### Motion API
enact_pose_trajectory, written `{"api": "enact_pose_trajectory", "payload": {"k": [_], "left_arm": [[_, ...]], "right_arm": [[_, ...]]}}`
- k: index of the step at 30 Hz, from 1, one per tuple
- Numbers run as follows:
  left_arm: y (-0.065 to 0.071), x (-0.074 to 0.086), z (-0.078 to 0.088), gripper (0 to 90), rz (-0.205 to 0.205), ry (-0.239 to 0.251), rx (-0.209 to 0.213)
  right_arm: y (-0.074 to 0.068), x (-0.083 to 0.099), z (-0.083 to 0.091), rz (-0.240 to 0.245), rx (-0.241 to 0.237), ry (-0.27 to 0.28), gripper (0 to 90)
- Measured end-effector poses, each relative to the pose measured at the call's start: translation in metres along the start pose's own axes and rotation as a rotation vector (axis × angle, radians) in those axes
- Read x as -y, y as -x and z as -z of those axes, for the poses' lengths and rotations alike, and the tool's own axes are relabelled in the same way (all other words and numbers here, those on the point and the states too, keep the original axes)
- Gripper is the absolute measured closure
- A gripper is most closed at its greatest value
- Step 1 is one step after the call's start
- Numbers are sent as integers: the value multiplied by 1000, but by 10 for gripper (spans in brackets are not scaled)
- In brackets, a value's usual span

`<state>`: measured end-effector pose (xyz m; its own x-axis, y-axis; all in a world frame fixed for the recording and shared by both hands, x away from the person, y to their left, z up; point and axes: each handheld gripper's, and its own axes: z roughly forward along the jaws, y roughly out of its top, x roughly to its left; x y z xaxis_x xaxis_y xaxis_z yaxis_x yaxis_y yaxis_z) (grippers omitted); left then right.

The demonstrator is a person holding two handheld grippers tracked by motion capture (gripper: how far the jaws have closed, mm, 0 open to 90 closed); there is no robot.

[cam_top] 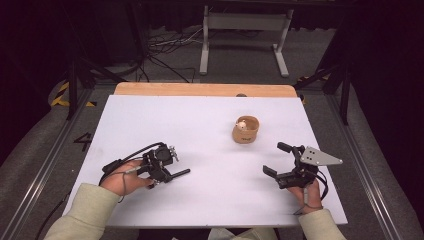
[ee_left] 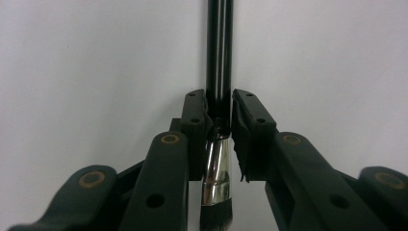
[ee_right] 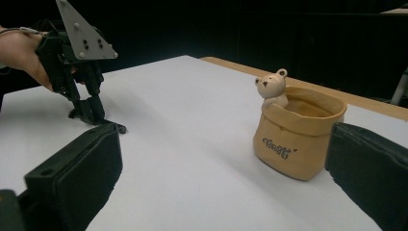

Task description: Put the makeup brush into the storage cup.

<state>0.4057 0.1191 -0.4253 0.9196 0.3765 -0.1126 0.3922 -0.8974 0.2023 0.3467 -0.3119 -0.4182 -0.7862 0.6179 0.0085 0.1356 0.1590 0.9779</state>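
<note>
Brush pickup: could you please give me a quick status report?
Left gripper shut on brush, lying on white table. Right gripper open, empty. Tan bear pot stands apart; nothing blocking.

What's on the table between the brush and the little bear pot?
Nothing: in the high view, bare white table runs from the brush in the left tongs to the bear pot.

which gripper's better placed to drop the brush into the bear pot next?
Left, probably. The left gripper has its jaws closed around the brush. The right gripper is open and empty, though it sits nearer the bear pot.
</note>
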Motion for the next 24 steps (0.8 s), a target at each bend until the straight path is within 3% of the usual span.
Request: {"api": "enact_pose_trajectory", "payload": {"k": [14,17,24], "left_arm": [[5,-2,1,785,-64,-27,-30],[9,-4,3,785,-89,-28,-35],[22,-15,17,785,-146,-6,-36]], "right_arm": [[-1,0,-2,-5,-10,-16,0],[-3,-2,-1,11,1,-21,0],[-11,-7,-5,43,-31,-39,5]]}}
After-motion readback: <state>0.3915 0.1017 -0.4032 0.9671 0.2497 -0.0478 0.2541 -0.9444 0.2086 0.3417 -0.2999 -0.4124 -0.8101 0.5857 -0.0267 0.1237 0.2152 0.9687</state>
